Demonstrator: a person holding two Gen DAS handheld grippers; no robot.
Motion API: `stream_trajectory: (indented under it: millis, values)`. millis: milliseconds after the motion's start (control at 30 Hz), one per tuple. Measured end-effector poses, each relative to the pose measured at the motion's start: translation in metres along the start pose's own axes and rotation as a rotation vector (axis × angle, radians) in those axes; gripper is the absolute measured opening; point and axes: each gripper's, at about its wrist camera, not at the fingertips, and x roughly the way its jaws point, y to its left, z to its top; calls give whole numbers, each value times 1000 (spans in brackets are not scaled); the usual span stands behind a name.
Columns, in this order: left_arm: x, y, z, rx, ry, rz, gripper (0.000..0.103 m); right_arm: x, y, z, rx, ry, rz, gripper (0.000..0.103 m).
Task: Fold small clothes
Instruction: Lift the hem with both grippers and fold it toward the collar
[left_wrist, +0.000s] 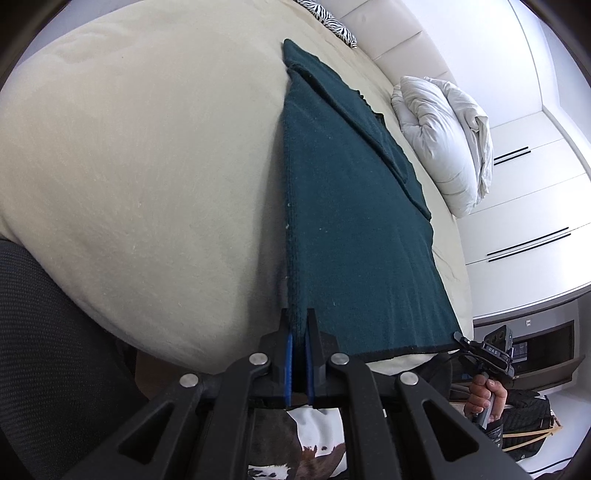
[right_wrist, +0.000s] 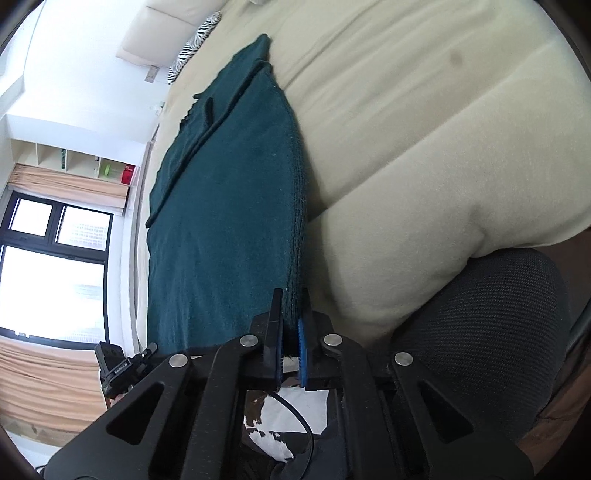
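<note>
A dark teal garment (left_wrist: 343, 221) lies stretched out on a cream bed cover (left_wrist: 147, 166), with a folded flap along its far side. My left gripper (left_wrist: 298, 325) is shut on the garment's near corner, the cloth pinched between the blue pads. In the right wrist view the same teal garment (right_wrist: 229, 206) runs away from me, and my right gripper (right_wrist: 291, 299) is shut on its other near corner at the ribbed edge. The right gripper (left_wrist: 460, 336) also shows at the garment's corner in the left wrist view, held by a hand (left_wrist: 484, 397).
A crumpled white duvet (left_wrist: 443, 140) lies beyond the garment near white wardrobe doors (left_wrist: 535, 206). A zebra-print pillow (left_wrist: 332, 22) sits at the headboard. A black mesh chair (right_wrist: 491, 332) stands against the bed's near edge. A window (right_wrist: 55, 240) is at the left.
</note>
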Motion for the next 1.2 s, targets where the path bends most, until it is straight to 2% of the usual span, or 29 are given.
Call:
stream_trajectory:
  millis: [100,133,333,533,700,867,1033,1200]
  values:
    - [-5,-1,0,-9,-8,-26,6,-7,7,-1,-14,-21,18,5]
    - [-7,-2,1,-10,-11,-35,6,-8,10,-1,-84,21,66,5]
    - [-21,-11,11,-31,-47,-141,6,-21,33,-2,-108,-15,137,5]
    - [-36,-28,46,-55,-107,-270,6,-29,66,15,-118,-61,242,5]
    - [-40,-46,90,-61,-162,-337,6,-27,95,49,-116,-112,306,5]
    - [-25,-63,151,-67,-210,-341,6,-13,124,97,-118,-153,321,5]
    - [-2,-67,209,-95,-232,-343,6,11,142,152,-85,-194,322,5]
    - [29,-65,267,-133,-240,-337,6,46,161,211,-74,-231,272,5]
